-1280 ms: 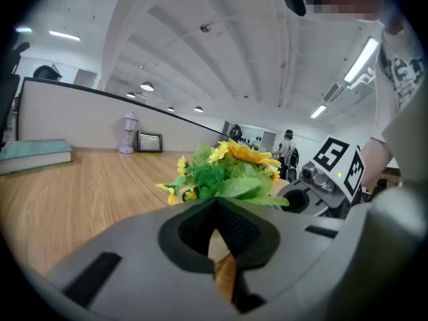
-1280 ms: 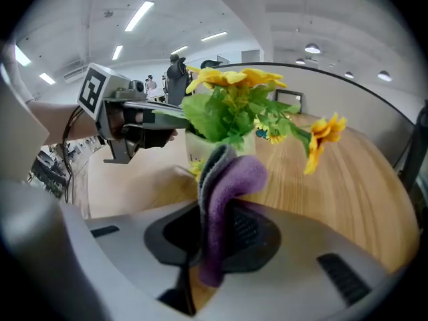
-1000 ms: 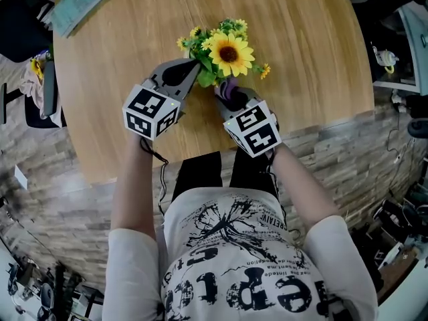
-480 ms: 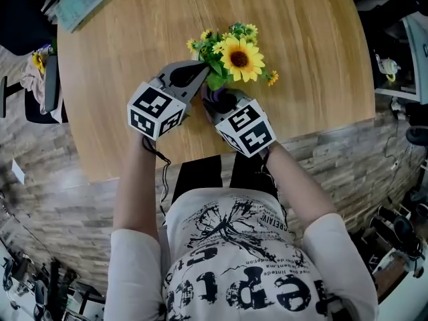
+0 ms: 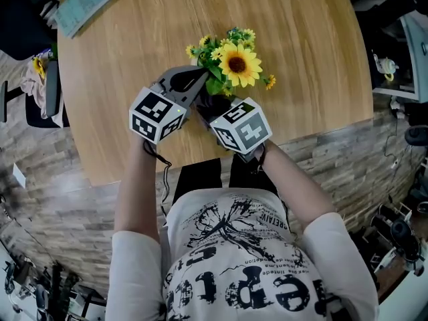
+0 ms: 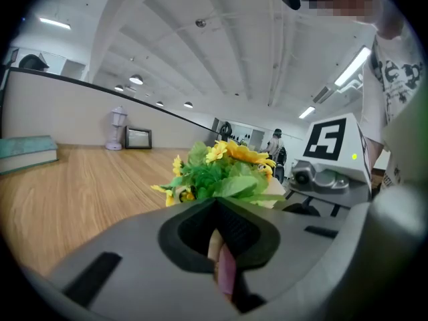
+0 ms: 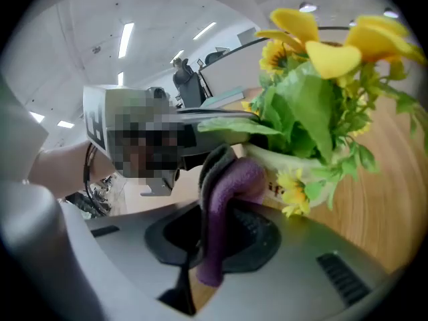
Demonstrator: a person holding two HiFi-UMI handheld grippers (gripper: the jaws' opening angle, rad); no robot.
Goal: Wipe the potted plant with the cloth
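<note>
Right gripper view: flowers (image 7: 326,53) in pot (image 7: 279,160)

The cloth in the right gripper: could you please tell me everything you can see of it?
The cloth is a small purple piece, soft and fleecy-looking, with a darker grey side showing along one fold. It stands pinched between the shut jaws of the right gripper. Its lower end hangs down through their opening. Its top is folded over toward the white pot, which it appears to touch.
</note>
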